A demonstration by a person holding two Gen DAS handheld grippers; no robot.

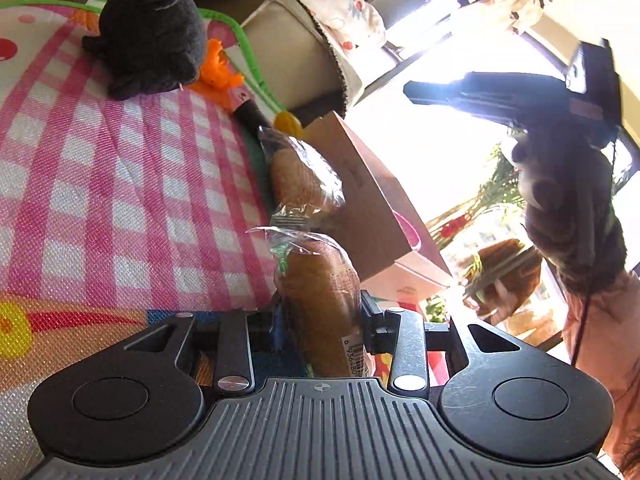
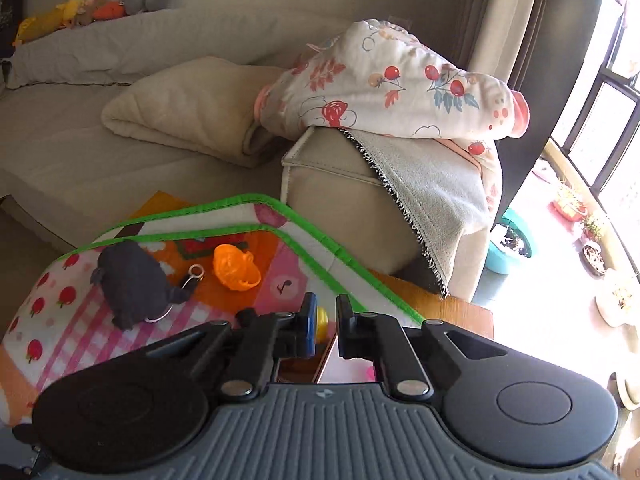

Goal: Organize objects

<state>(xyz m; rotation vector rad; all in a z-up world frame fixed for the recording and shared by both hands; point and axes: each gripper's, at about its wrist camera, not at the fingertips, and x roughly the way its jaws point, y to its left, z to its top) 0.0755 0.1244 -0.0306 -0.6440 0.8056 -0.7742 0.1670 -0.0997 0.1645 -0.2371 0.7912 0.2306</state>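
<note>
My left gripper (image 1: 320, 320) is shut on a wrapped bread loaf (image 1: 320, 296), held above the pink checked mat (image 1: 120, 184). A second wrapped loaf (image 1: 304, 176) lies beyond it, beside an open cardboard box (image 1: 360, 200). A dark grey plush toy (image 1: 152, 36) and an orange plastic toy (image 1: 218, 72) lie on the mat; both also show in the right wrist view, the plush (image 2: 132, 284) left of the orange toy (image 2: 234, 268). My right gripper (image 2: 324, 328) is nearly closed and empty, over the box edge (image 2: 332, 360), with a yellow object (image 2: 322, 322) just beyond its fingers.
A beige sofa (image 2: 120, 148) with a folded cream blanket (image 2: 180, 104) and a floral quilt (image 2: 392, 84) on its armrest stands behind the mat. Potted plants (image 2: 572, 204) line the bright window at right. The right hand with its gripper (image 1: 520, 100) shows in the left wrist view.
</note>
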